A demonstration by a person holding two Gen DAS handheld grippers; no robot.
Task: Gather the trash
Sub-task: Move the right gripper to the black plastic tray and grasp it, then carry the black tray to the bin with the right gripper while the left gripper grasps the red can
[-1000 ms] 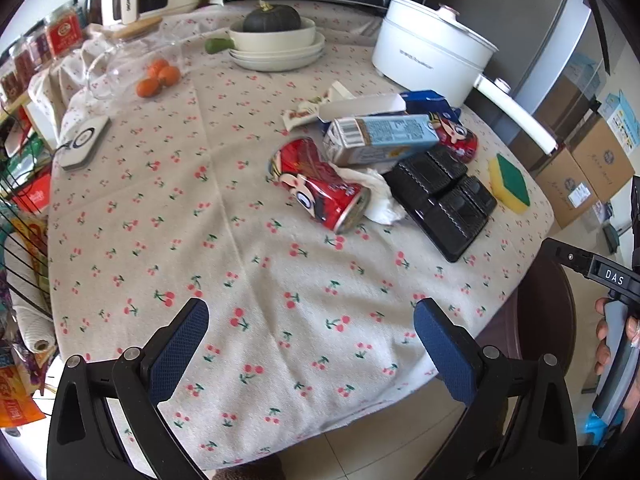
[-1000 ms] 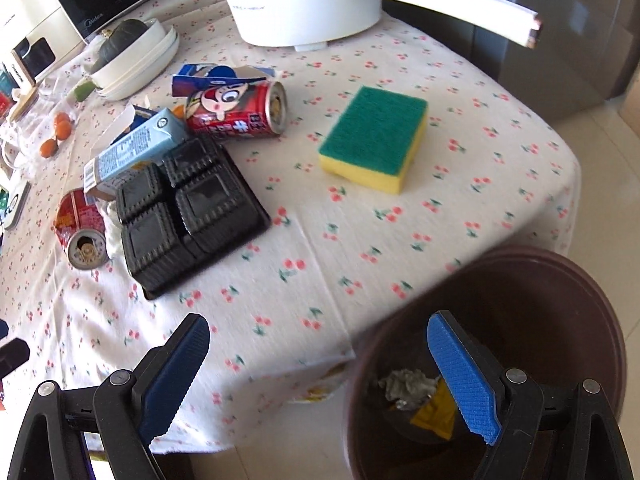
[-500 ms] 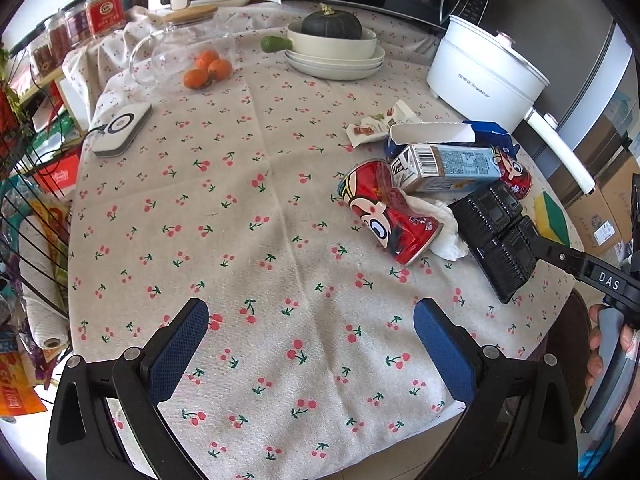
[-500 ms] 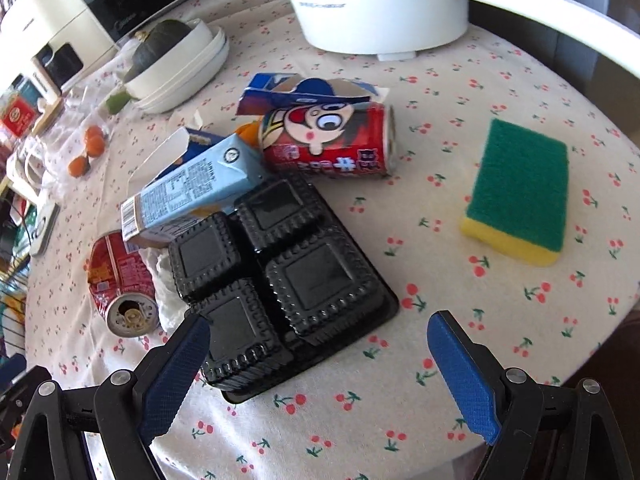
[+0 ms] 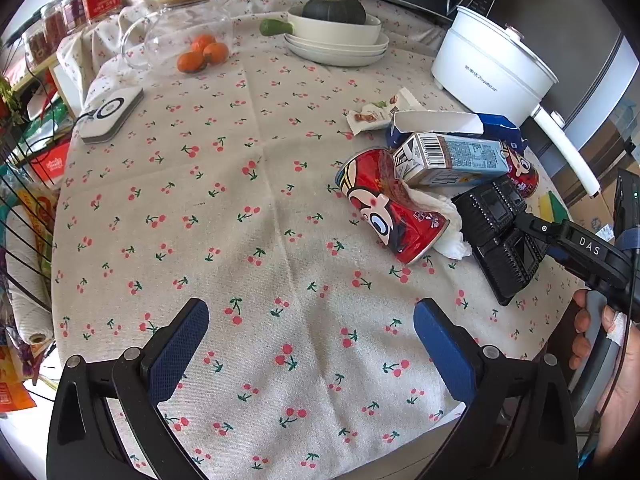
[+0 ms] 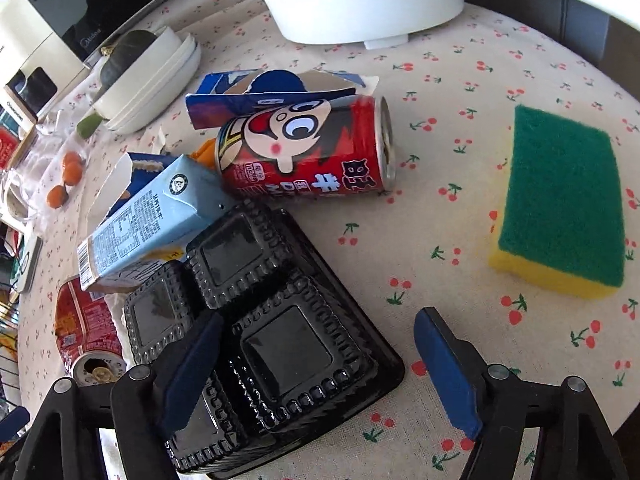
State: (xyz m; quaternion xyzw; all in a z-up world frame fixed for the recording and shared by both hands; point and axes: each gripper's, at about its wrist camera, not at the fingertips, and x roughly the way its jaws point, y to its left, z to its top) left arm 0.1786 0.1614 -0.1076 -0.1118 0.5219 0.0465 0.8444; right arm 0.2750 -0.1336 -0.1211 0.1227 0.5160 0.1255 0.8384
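Note:
Trash lies in a heap on the cherry-print tablecloth [image 5: 240, 240]: a black plastic tray [image 6: 280, 344] [image 5: 500, 236], a light blue carton [image 6: 152, 220] [image 5: 452, 158], two red cans [image 6: 308, 152] [image 5: 392, 208], a torn blue box [image 6: 276, 92], a white tissue [image 5: 444, 224] and a snack wrapper [image 5: 376, 114]. My right gripper [image 6: 316, 372] is open, low over the tray's near corner, its left finger over the tray. My left gripper [image 5: 312, 352] is open and empty over bare cloth, left of the heap.
A green and yellow sponge [image 6: 560, 200] lies right of the heap. A white pot [image 5: 492, 64] with a long handle stands behind it. Stacked bowls with a squash [image 5: 336, 28], oranges [image 5: 200, 54] and a white device [image 5: 108, 114] sit further back.
Both grippers have moved forward over the table. The right one has left the brown bin and closed in on the black tray. Both stay open.

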